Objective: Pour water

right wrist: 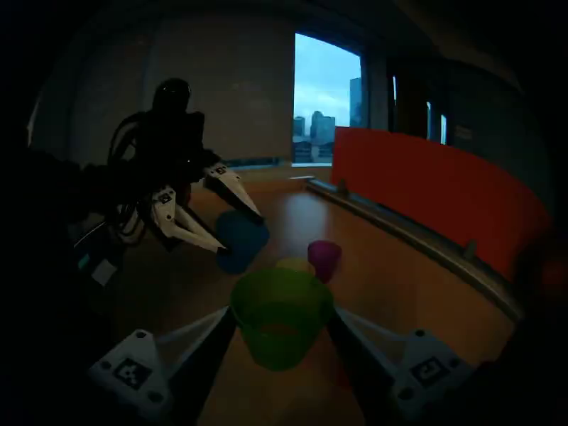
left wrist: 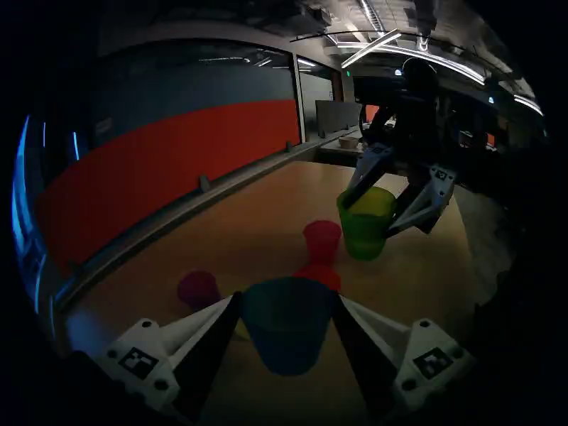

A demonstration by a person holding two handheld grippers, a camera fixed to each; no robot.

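— Left side?
— Blue cup (left wrist: 287, 326) clamped in left gripper (left wrist: 286, 305) jaws, held over worktop (left wrist: 248, 220), likely to be filled.
— Right?
— Green cup (right wrist: 278, 330) gripped in right gripper (right wrist: 282, 312) jaws, held level, probably against spilling. Red cup (left wrist: 321, 241) seen from left gripper view; window (right wrist: 323, 121) skyline from right gripper view.

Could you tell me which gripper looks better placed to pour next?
Right, tentatively: the right gripper is shut on the green cup, held beside the red cup; the left gripper holds the blue cup farther from it. I cannot tell which cup is full.
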